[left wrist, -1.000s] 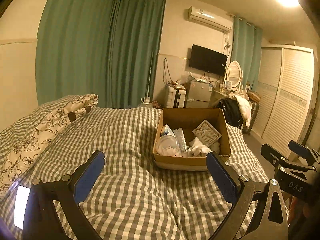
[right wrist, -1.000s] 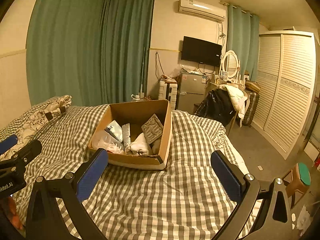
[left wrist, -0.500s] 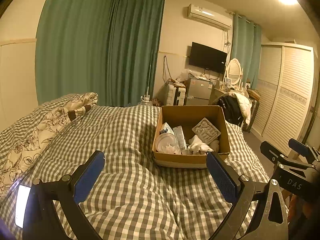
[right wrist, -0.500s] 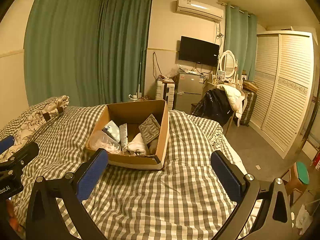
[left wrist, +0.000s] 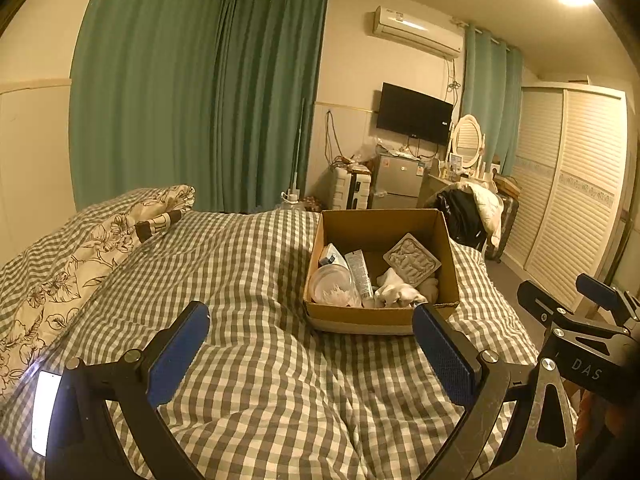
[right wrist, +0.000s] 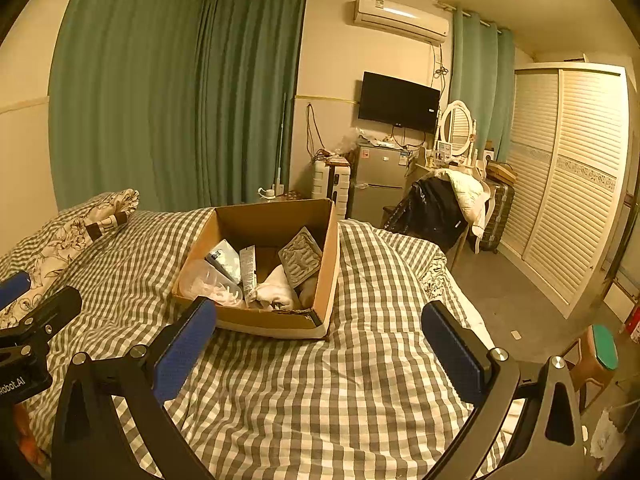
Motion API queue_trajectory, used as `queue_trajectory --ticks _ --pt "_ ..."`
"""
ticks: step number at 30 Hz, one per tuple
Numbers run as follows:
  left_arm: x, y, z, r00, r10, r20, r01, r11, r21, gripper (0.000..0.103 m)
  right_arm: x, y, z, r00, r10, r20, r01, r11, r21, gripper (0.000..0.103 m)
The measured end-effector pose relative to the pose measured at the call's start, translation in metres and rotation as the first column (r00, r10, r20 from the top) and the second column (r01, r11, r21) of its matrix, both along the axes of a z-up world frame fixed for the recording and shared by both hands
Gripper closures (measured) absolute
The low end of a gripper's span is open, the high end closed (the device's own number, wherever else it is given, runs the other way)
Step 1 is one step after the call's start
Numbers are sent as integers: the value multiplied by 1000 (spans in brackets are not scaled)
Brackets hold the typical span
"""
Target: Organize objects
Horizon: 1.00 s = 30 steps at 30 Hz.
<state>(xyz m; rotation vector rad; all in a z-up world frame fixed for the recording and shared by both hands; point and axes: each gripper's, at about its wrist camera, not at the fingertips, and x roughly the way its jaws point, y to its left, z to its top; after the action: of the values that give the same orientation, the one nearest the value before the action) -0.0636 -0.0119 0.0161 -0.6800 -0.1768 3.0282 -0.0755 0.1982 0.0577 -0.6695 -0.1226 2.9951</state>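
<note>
only your right view shows the stool (right wrist: pixel 598 354); both grippers (left wrist: pixel 310 340) (right wrist: pixel 320 334) gape empty, the cardboard box (left wrist: pixel 360 316) just ahead.

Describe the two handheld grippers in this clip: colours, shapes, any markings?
Both are alike: the left gripper and the right gripper have black angular frames with silver bolts and flat blue ribbed pads on the fingers. In the left view, white "DAS" lettering shows on the right gripper's side; in the right view, "Robot.AI" on the left one. A white glowing panel sits on the left frame. No cables or sleeves show.
</note>
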Motion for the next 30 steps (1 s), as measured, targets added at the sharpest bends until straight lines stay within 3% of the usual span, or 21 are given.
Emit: queue_trajectory --ticks 30 --pt "4 3 3 999 -17 -30 15 998 -69 0 2 -4 -4 1000 8 18 -8 1000 14 0"
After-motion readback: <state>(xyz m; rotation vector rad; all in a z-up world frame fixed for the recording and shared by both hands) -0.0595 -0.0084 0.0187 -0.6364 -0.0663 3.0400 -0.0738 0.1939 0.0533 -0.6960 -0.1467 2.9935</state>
